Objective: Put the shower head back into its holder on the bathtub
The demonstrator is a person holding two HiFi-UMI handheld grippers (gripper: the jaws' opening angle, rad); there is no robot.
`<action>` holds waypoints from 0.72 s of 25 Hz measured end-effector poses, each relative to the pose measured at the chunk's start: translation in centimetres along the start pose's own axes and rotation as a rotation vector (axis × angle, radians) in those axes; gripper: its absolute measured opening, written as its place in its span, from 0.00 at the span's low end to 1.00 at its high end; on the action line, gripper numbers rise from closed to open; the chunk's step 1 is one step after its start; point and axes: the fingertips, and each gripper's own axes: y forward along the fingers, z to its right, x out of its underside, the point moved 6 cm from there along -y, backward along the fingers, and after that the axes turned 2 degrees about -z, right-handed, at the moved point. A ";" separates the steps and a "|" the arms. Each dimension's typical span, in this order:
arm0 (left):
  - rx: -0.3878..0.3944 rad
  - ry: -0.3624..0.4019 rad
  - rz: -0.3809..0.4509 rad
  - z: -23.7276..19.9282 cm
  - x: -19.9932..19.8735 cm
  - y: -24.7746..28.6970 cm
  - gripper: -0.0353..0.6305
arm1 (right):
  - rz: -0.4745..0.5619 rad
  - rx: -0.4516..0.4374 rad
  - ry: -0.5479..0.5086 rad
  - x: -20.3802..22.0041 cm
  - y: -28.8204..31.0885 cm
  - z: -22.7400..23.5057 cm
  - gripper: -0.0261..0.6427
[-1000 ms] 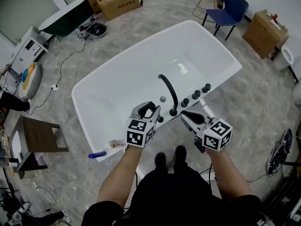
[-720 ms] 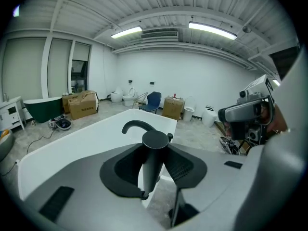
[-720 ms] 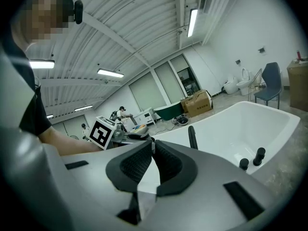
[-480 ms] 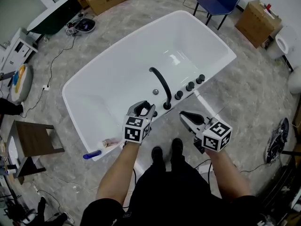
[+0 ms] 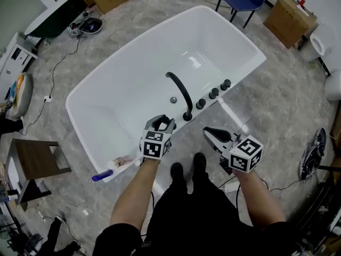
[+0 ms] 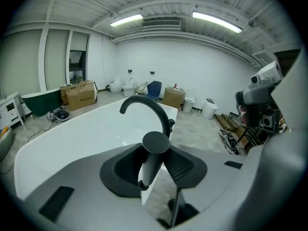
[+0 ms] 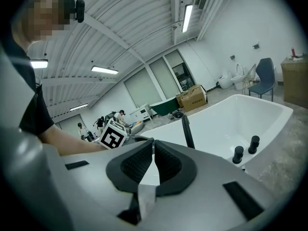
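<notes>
Clearly, we have the shower head (image 6: 156, 142) clamped in the left gripper (image 5: 162, 121). Its dark pads press on the black handle from both sides, and the round head stands up just above them. Beyond that gripper's tips curves the black spout (image 6: 144, 105), with the white bathtub (image 5: 122, 89) spreading out behind it and to its left.

The right gripper (image 5: 208, 131) hovers to the right of the left one, well apart from it and outside the tub. Its jaws have just been closing and stand all but together, with nothing between the pads.

From above we see what neither gripper view gives: both grippers side by side at the tub's near rim. Three black knobs (image 5: 213, 93) sit in a row along that rim, ahead of the right gripper. Only the right gripper view shows the left gripper's marker cube (image 7: 113, 134) from the side. Which spot on the rim is the holder we cannot tell.
</notes>
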 end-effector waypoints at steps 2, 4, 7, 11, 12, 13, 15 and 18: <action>-0.001 0.002 -0.016 -0.1 0.6 0.4 0.28 | -0.008 0.001 0.001 0.2 -0.1 0.0 0.08; -0.003 0.007 -0.031 -0.3 1.1 1.0 0.28 | -0.016 0.005 0.003 0.5 -0.2 0.0 0.08; -0.001 0.012 -0.052 -0.5 1.7 1.7 0.28 | -0.021 0.012 0.011 1.1 -0.5 0.0 0.08; 0.000 -0.013 -0.070 -0.7 2.2 2.3 0.28 | -0.013 0.023 0.020 1.4 -0.8 -0.1 0.08; -0.001 -0.015 -0.075 -0.7 2.2 2.5 0.28 | -0.010 0.025 0.022 1.4 -0.8 0.0 0.08; -0.002 -0.014 -0.082 -0.7 2.4 2.7 0.28 | -0.006 0.026 0.024 1.3 -0.9 0.0 0.08; -0.007 -0.009 -0.102 -0.7 2.9 3.2 0.28 | -0.001 0.028 0.026 1.3 -1.0 0.1 0.08; -0.012 -0.005 -0.128 -0.8 3.7 3.8 0.28 | 0.002 0.031 0.029 1.4 -1.2 0.2 0.08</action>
